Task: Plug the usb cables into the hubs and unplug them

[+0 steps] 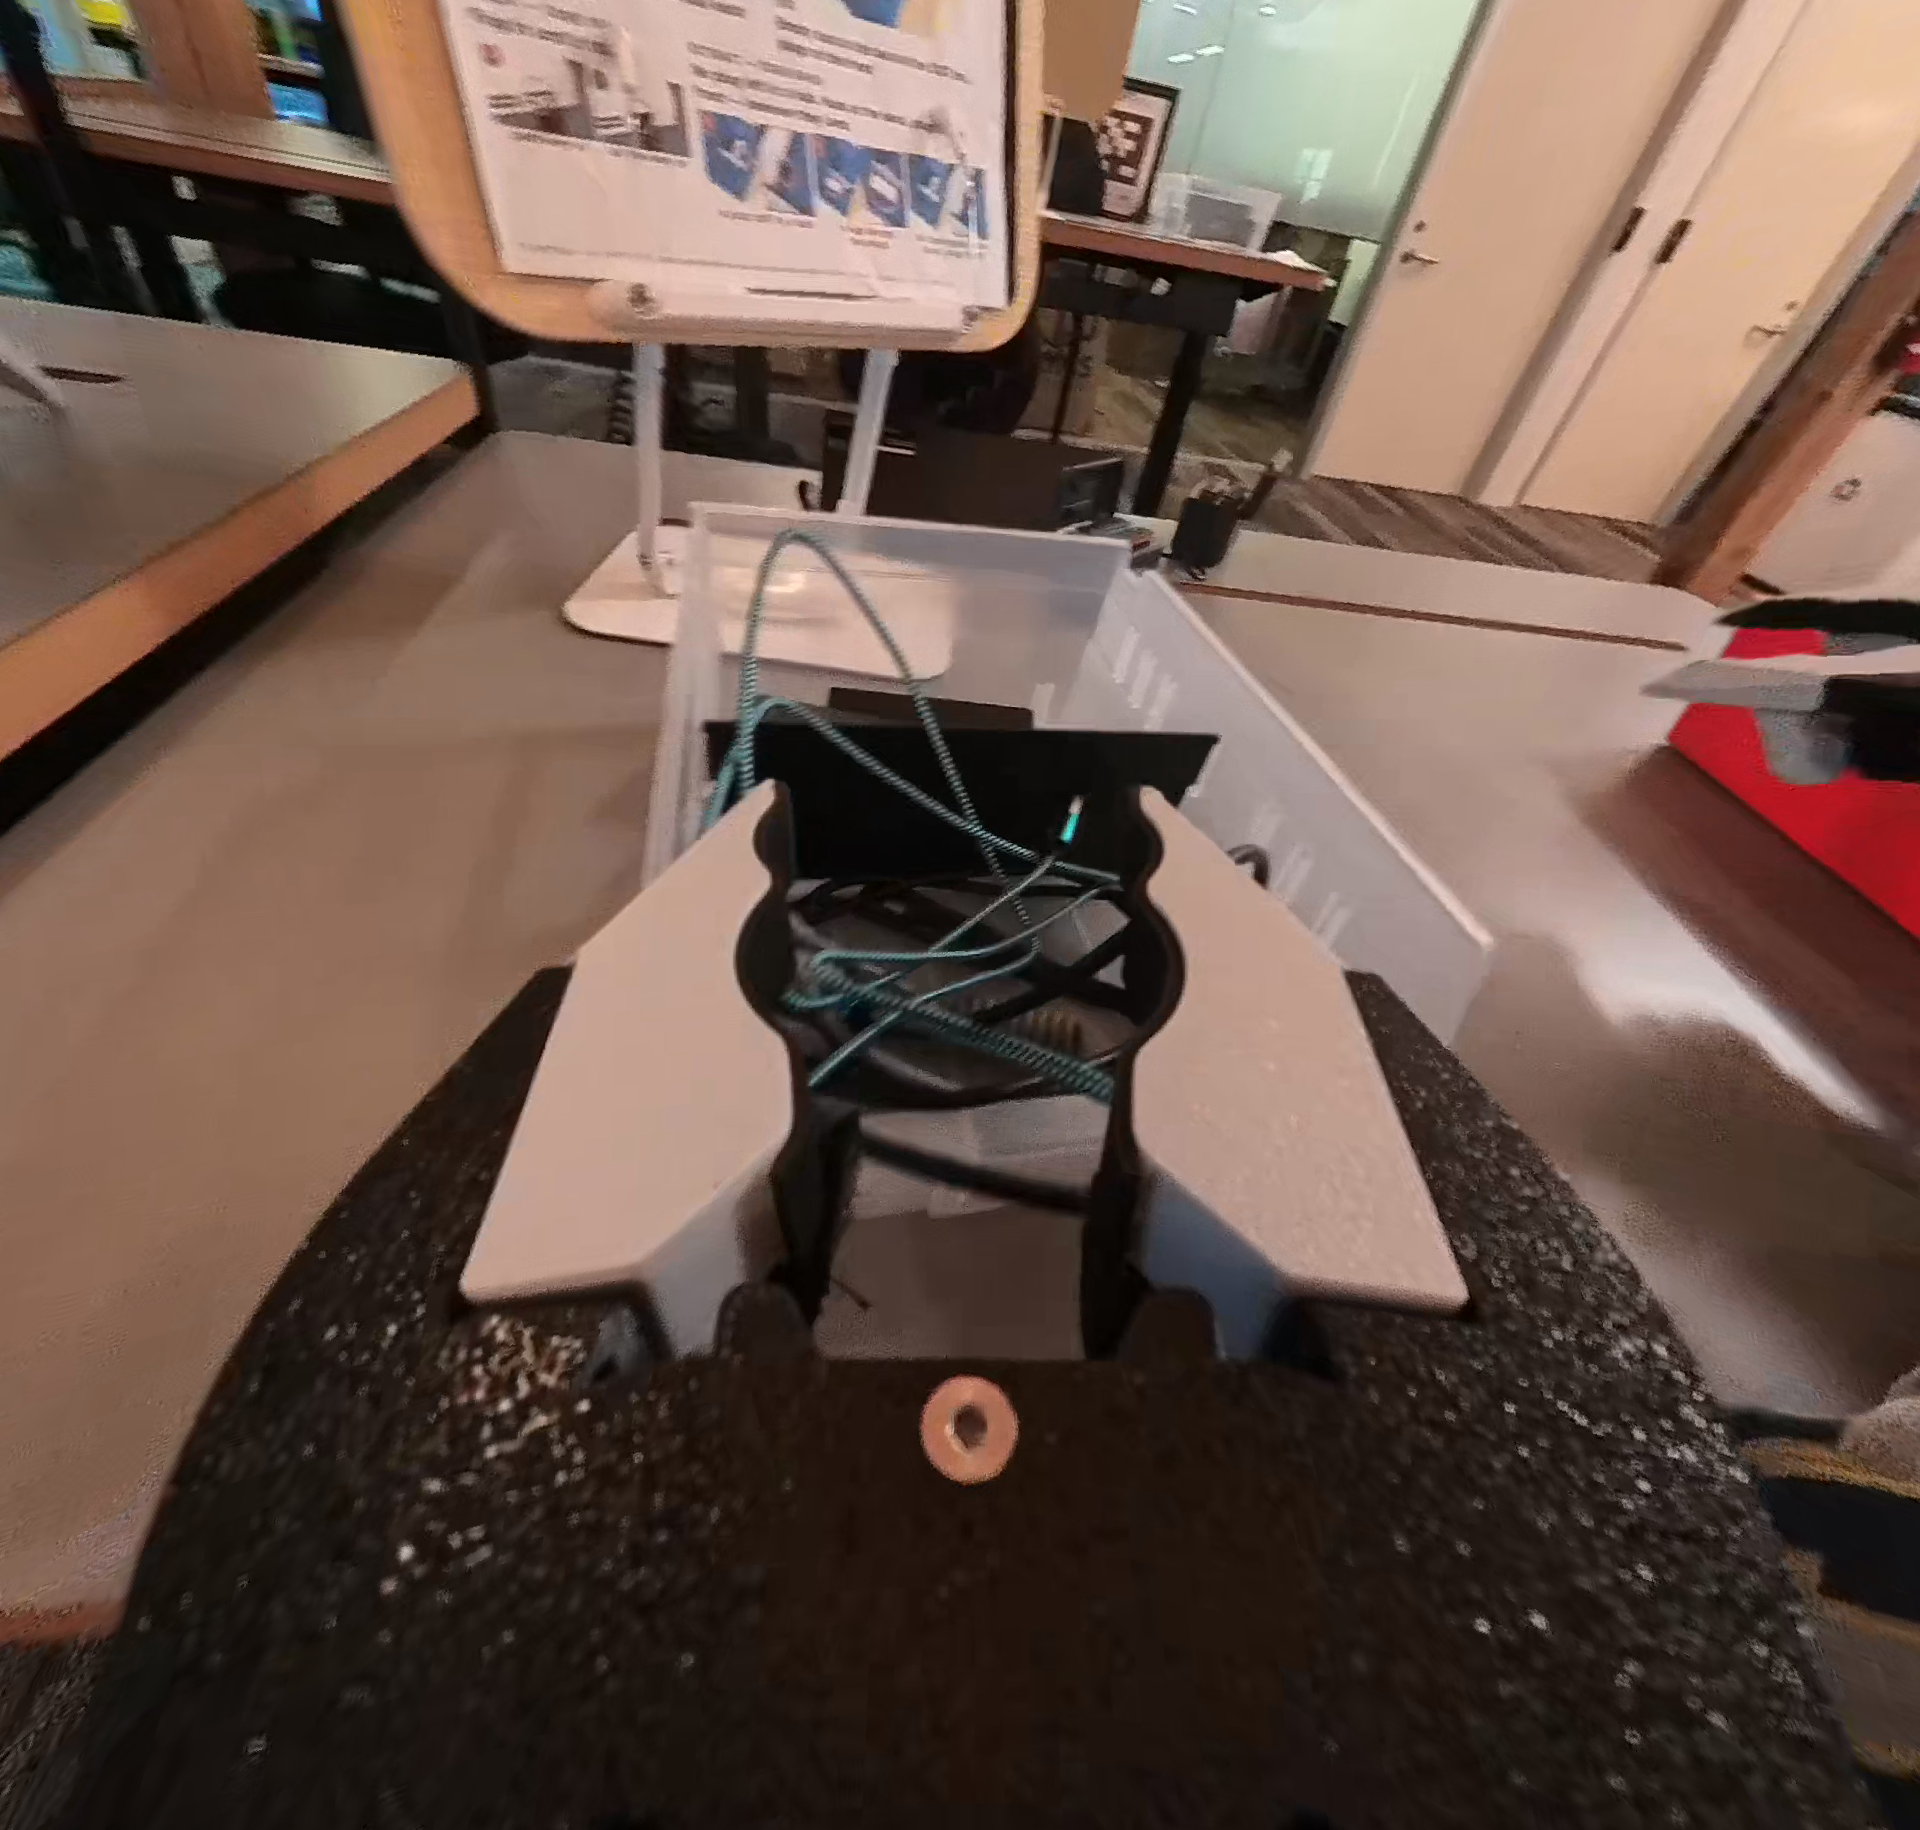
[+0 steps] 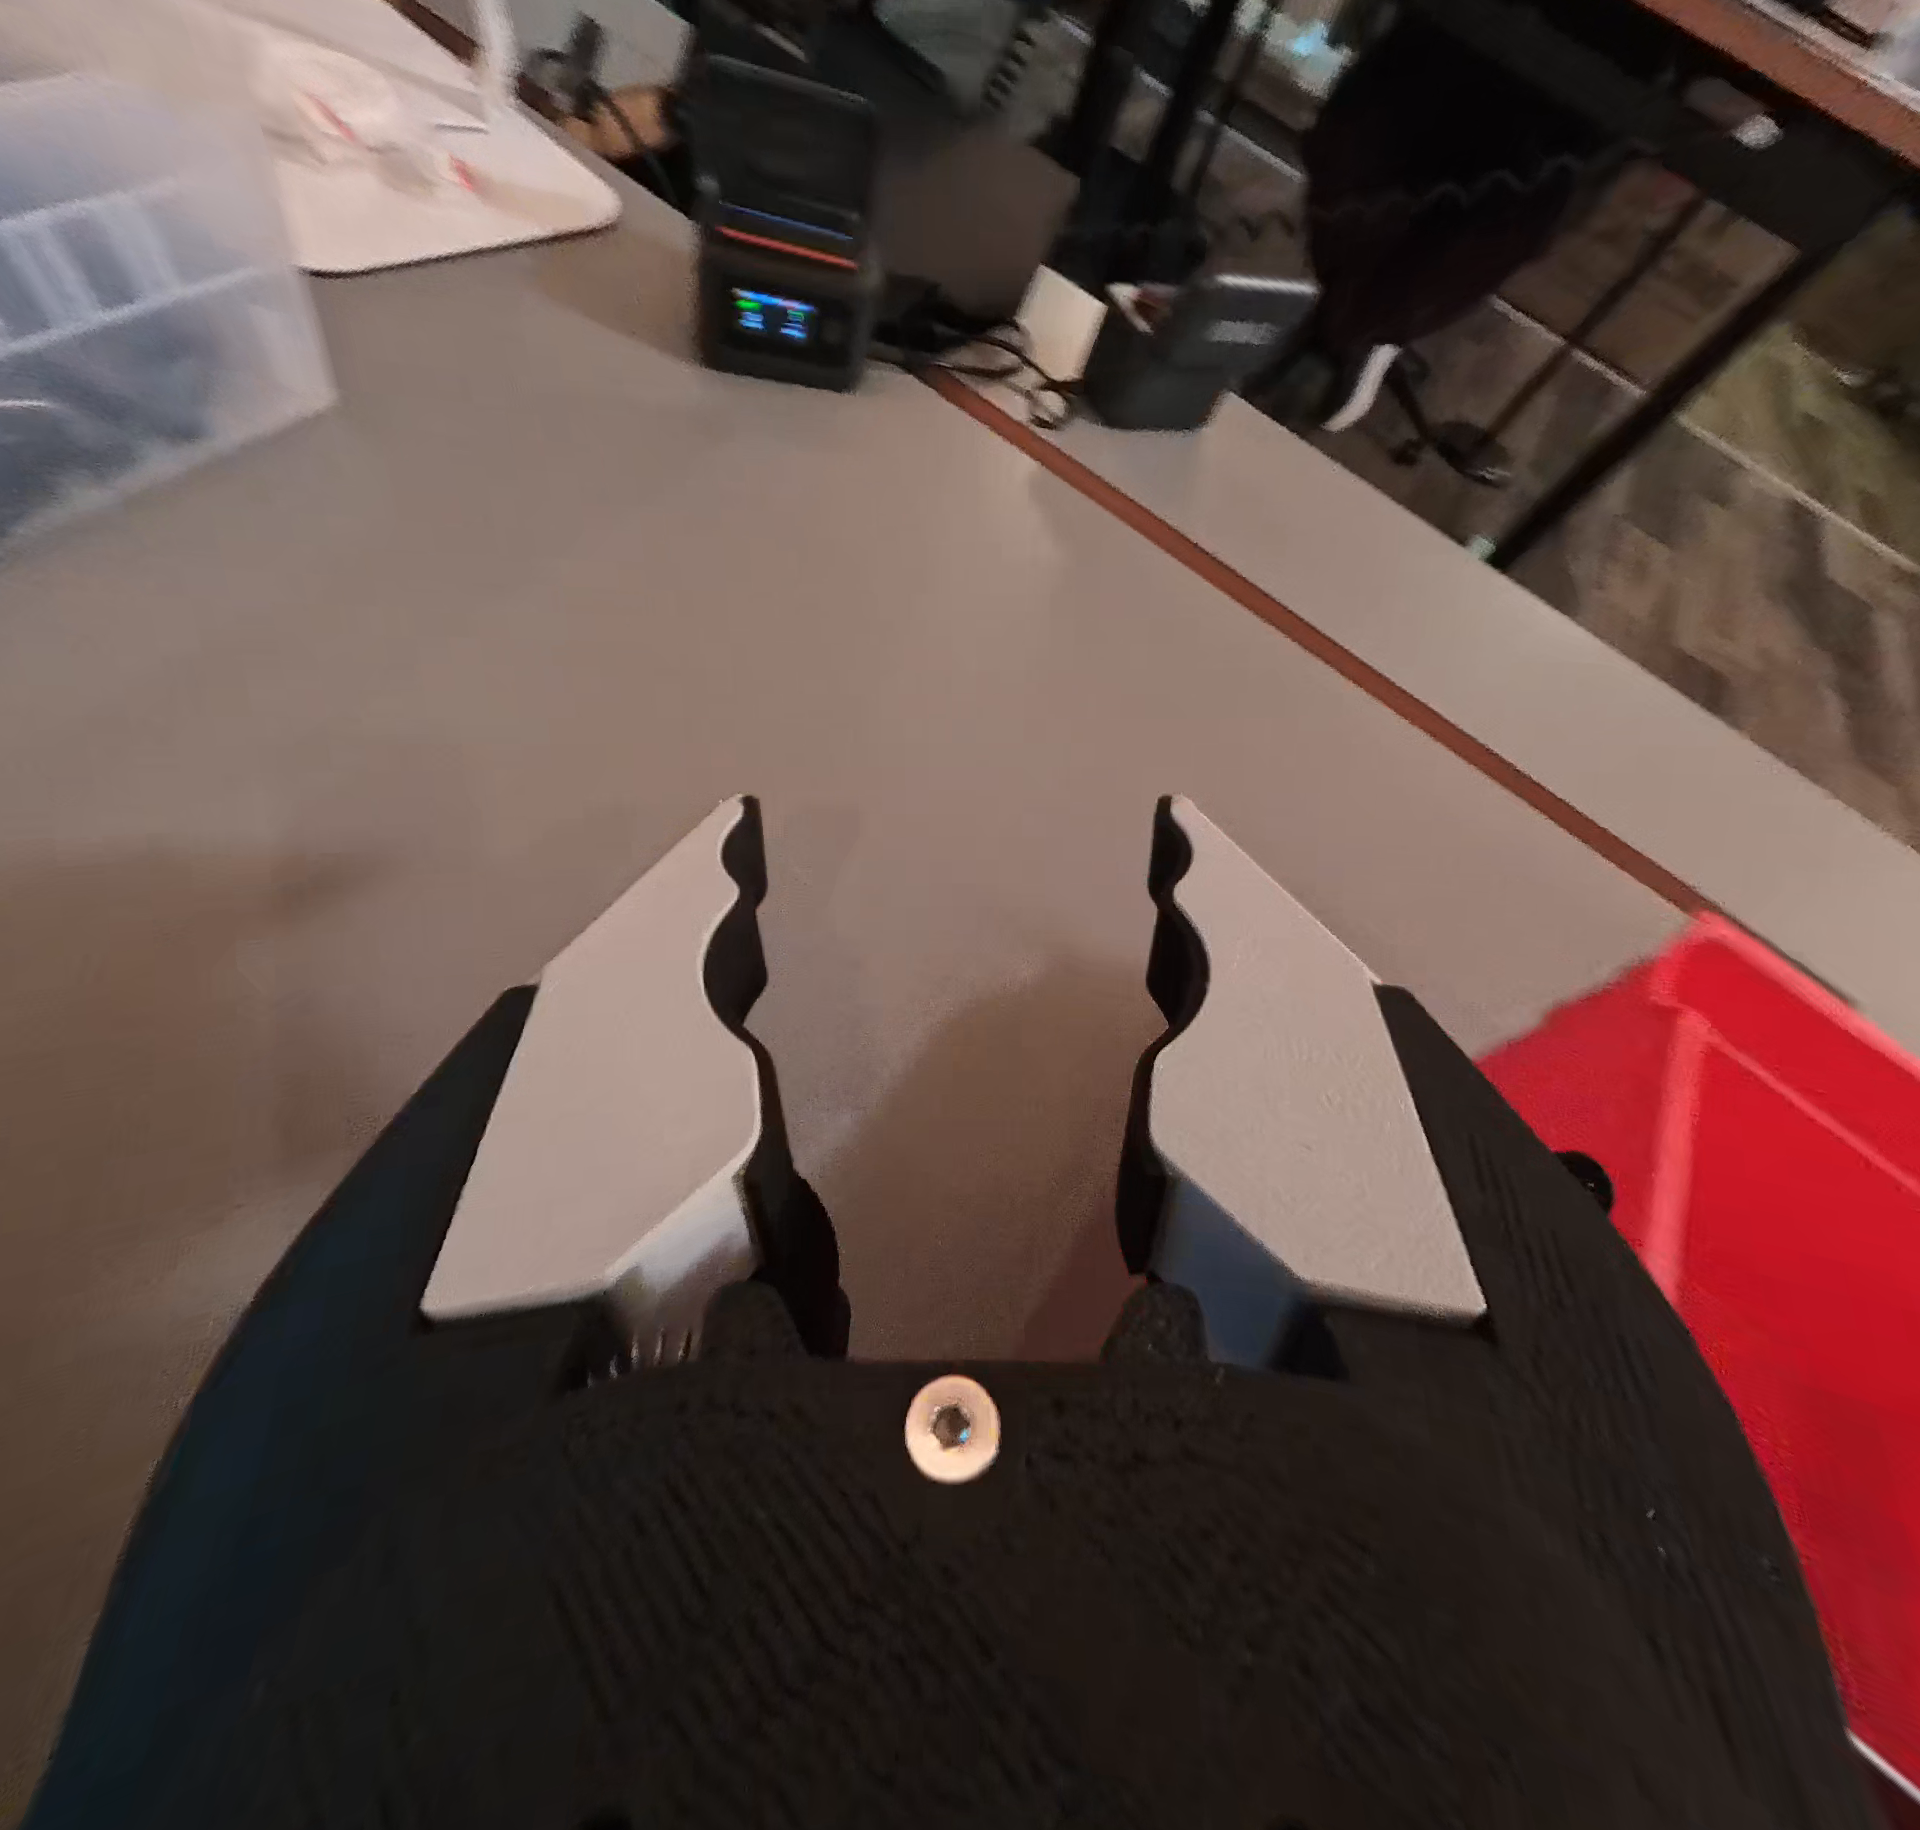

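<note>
Left tongs [image 1: 956, 804]: open, empty, above clear bin [image 1: 1299, 804], frame centre.
Cables [image 1: 914, 991]: teal and black tangle inside bin, with dark hub [image 1: 977, 793], blurred.
Right tongs [image 2: 956, 814]: open, empty, over bare grey surface [image 2: 623, 637].
Red bin [image 2: 1766, 1157]: lower right.

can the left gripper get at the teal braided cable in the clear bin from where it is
Probably yes. The left gripper is open and points straight into the clear bin, whose top is open. The teal braided cable lies loose between its fingers' line of sight, though tangled with black cables.
</note>
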